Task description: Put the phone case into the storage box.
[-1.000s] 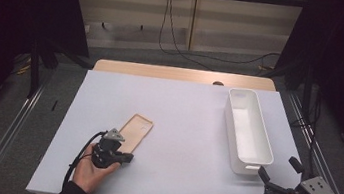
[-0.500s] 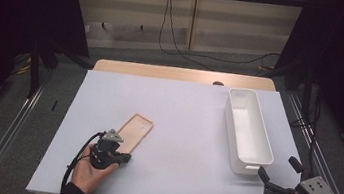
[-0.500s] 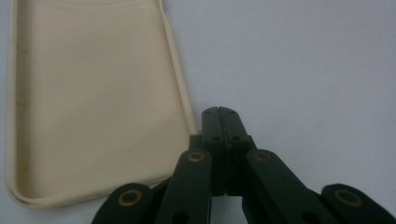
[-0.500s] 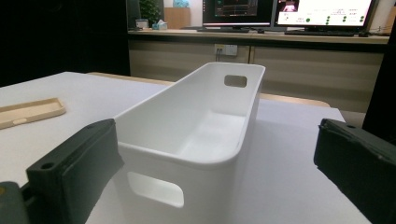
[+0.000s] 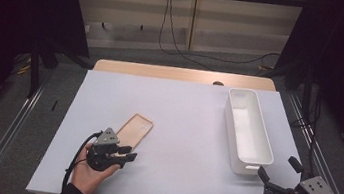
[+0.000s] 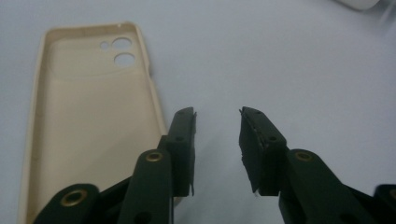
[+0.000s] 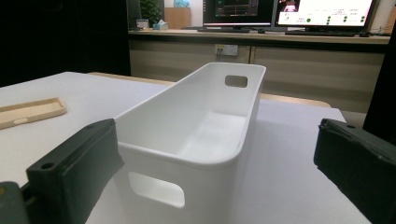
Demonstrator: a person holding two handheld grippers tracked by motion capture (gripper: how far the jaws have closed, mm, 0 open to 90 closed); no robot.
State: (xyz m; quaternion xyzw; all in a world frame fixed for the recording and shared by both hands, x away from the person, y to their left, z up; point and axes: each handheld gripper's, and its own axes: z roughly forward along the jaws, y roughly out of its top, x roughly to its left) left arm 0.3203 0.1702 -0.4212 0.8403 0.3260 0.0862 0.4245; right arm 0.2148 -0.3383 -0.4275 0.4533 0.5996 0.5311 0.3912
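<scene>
Two grippers low over table: left gripper jaws just opening, nothing between, beside phone case; right gripper jaws spread wide before white bin.

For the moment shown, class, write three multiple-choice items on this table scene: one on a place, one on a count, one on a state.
1. Where does the phone case lie?
A. in the white bin
B. flat on the table, beside the left tongs
C. on the floor

2. How many round holes does the phone case have at its far end?
A. three
B. five
C. none

3. What is in the white bin?
A. a phone
B. nothing
C. a cloth

Answers:
1. B: the case lies on the table just left of the left tongs.
2. A: the left gripper view shows three holes.
3. B: the right gripper view shows a bare floor inside.
</scene>
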